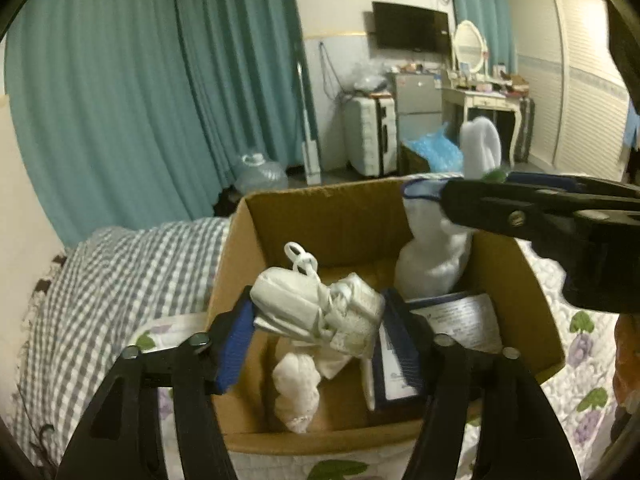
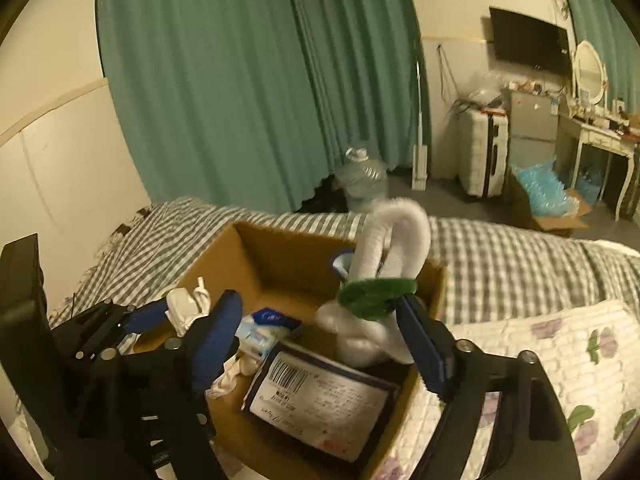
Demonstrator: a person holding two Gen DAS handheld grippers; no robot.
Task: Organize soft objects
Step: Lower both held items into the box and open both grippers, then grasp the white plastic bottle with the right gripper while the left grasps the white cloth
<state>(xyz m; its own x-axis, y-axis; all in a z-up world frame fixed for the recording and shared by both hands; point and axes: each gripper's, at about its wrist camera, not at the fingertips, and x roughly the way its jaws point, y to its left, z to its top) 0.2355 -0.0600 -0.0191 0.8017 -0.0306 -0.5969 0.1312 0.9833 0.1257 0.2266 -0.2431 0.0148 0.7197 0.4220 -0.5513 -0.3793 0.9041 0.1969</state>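
Both wrist views close above cardboard box (image 1: 332, 220)

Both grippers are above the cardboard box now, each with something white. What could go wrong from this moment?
1. The left gripper holds its white bundle by the ends only; loose straps hang out and may snag a finger.
2. The right gripper looks open around the white plush toy, which leans at the cardboard box wall and could tip outside.
3. Both grippers crowd one box and might collide.
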